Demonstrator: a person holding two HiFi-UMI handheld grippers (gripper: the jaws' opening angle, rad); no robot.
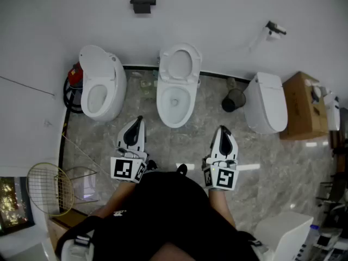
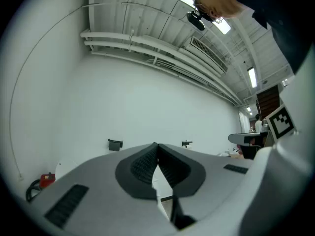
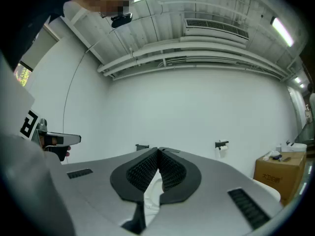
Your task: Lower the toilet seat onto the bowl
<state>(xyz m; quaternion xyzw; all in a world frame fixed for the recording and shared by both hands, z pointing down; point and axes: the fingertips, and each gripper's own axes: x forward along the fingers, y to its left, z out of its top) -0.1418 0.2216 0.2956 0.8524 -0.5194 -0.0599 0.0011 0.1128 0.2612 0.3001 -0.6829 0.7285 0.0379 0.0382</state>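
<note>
Nothing is done yet: the toilet seat [image 1: 180,64] stands raised over the middle bowl [image 1: 174,102] at the floor's wall edge, well apart from the left gripper [image 1: 140,120] and right gripper [image 1: 222,129], both closed tight and empty

Three toilets [image 1: 102,86] [image 1: 176,94] [image 1: 266,106] along wall [image 1: 217,15], two grippers [image 1: 140,119] [image 1: 223,129], one cardboard box [image 1: 300,105], one bin [image 1: 234,100].

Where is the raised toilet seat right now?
In the head view, the raised toilet seat stands against the back wall behind the middle toilet's bowl, between the left toilet and the dark bin.
</note>
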